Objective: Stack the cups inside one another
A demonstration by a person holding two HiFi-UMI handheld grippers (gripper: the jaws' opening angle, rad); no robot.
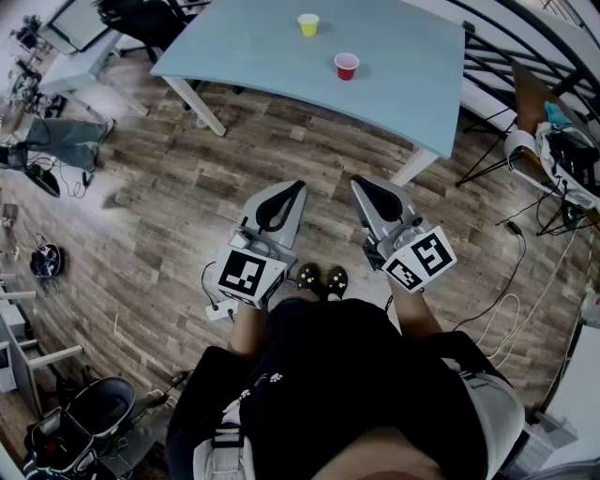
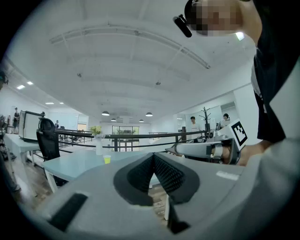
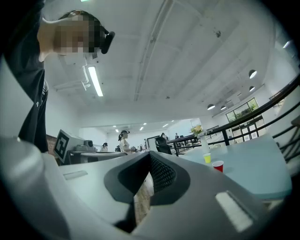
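Observation:
A yellow cup (image 1: 308, 24) and a red cup (image 1: 346, 66) stand upright and apart on the light blue table (image 1: 281, 56), far ahead of me. My left gripper (image 1: 298, 187) and right gripper (image 1: 356, 184) hang side by side over the wooden floor, well short of the table, both shut with nothing between the jaws. In the left gripper view the yellow cup (image 2: 107, 159) shows small on the table beyond the closed jaws. In the right gripper view the red cup (image 3: 218, 166) and yellow cup (image 3: 207, 158) sit to the right of the closed jaws.
White table legs (image 1: 193, 105) stand ahead on the wooden floor (image 1: 169, 206). A black railing (image 1: 525, 47) and cables (image 1: 525, 272) lie to the right. A desk (image 1: 75, 47), a chair and gear crowd the left. A flower vase (image 3: 203, 140) stands on the table.

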